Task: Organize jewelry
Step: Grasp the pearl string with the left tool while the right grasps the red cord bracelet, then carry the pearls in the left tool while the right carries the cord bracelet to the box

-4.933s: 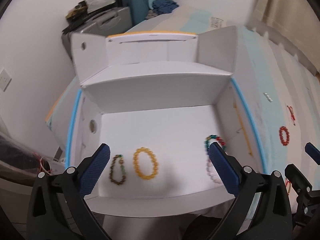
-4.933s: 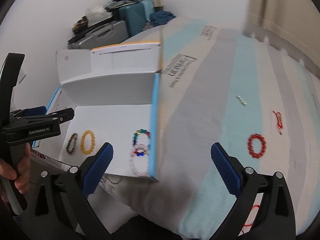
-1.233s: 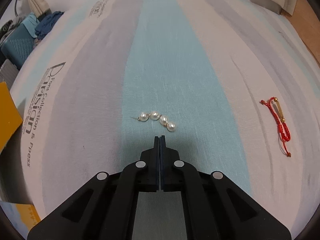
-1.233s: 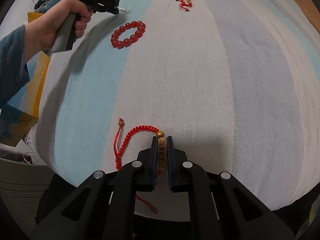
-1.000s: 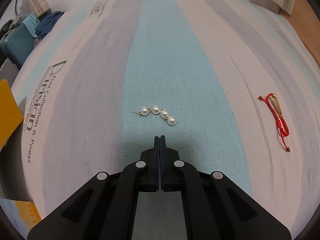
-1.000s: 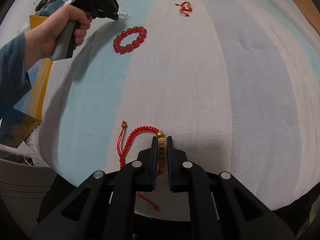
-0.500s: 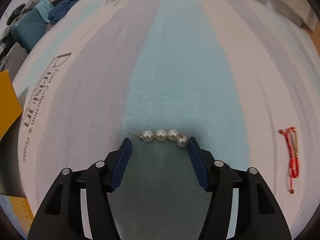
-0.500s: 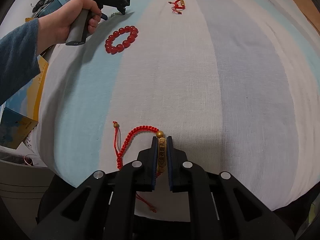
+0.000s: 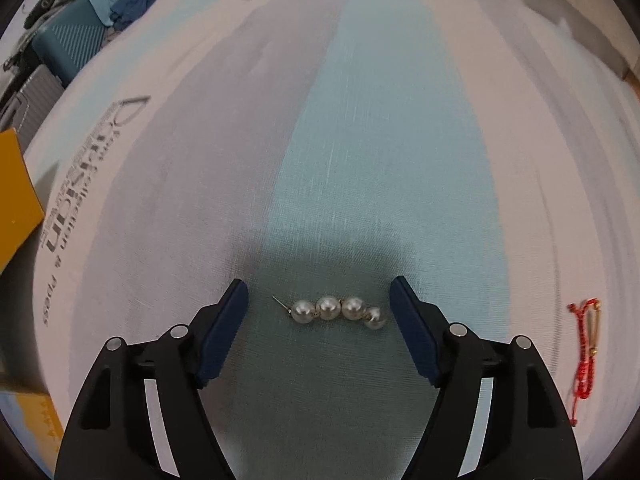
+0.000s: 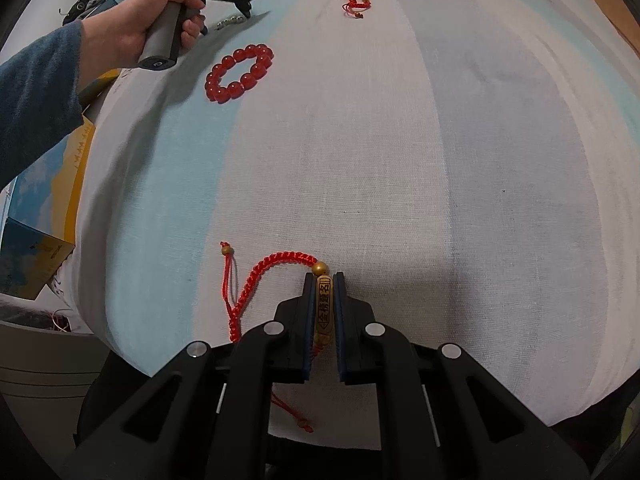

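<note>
A short pearl string (image 9: pixel 336 309) lies on the striped mattress, between the open fingers of my left gripper (image 9: pixel 318 294), touching neither. My right gripper (image 10: pixel 323 280) is shut on the gold tube bead of a red cord bracelet (image 10: pixel 264 268) near the mattress's front edge. In the right wrist view the left gripper (image 10: pixel 244 10) is at the far left, over the pearl string (image 10: pixel 230 22). A red bead bracelet (image 10: pixel 239 73) lies near it. A second red cord bracelet (image 10: pixel 356 2) lies farther back and also shows in the left wrist view (image 9: pixel 586 344).
A yellow and blue box (image 10: pixel 52 176) sits left of the mattress edge. Suitcases and clothes (image 9: pixel 68 40) are piled at the far left by the wall.
My left gripper has gone from shut to open and moved forward, so the pearl string now sits between its fingers. My right gripper stays shut on the cord bracelet.
</note>
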`<state>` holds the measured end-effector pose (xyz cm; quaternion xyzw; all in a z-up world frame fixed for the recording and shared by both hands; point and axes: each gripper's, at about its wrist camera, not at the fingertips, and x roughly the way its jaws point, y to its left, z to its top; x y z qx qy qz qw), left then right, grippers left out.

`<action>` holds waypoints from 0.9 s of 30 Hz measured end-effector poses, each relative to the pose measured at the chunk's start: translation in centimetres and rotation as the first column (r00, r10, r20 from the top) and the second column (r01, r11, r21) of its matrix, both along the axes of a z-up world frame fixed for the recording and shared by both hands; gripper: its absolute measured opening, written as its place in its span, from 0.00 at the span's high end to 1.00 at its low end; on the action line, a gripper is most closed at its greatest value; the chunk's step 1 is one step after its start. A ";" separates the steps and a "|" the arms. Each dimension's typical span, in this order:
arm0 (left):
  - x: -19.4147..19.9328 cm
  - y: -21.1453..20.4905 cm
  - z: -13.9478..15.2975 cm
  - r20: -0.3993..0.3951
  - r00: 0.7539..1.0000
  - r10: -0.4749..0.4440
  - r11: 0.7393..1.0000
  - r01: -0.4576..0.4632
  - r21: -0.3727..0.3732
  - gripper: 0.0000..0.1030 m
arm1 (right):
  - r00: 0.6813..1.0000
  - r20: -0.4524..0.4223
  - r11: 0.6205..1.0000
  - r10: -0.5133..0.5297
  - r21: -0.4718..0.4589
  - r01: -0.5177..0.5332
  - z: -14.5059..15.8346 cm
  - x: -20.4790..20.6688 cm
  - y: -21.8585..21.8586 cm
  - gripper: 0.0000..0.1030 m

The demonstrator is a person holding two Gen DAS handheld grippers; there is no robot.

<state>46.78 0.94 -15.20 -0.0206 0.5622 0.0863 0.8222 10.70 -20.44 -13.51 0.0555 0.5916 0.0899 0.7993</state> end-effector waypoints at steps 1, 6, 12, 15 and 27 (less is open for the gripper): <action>0.0 0.0 -0.1 0.006 1.000 0.003 1.000 -0.003 -0.002 0.30 | 1.000 -0.001 1.000 0.002 -0.001 -0.002 0.0 0.0 0.0 0.93; 0.0 -0.1 0.0 -0.001 1.000 0.000 1.000 0.000 -0.024 0.57 | 1.000 -0.002 1.000 0.002 -0.001 -0.002 0.0 0.1 0.0 0.93; 0.8 0.5 -0.2 -0.039 0.999 -0.001 0.999 -0.001 -0.038 0.86 | 1.000 0.002 1.000 0.003 0.007 -0.003 0.0 0.0 -0.1 0.93; 0.9 1.2 0.4 -0.038 0.999 -0.016 0.999 0.015 -0.047 0.89 | 1.000 0.001 1.000 0.004 0.010 -0.004 0.0 -0.1 -0.2 0.93; -1.1 2.7 2.9 -0.012 0.999 -0.048 0.995 0.047 -0.083 0.89 | 0.998 0.064 0.999 -0.011 0.031 0.009 2.7 0.4 -0.3 0.93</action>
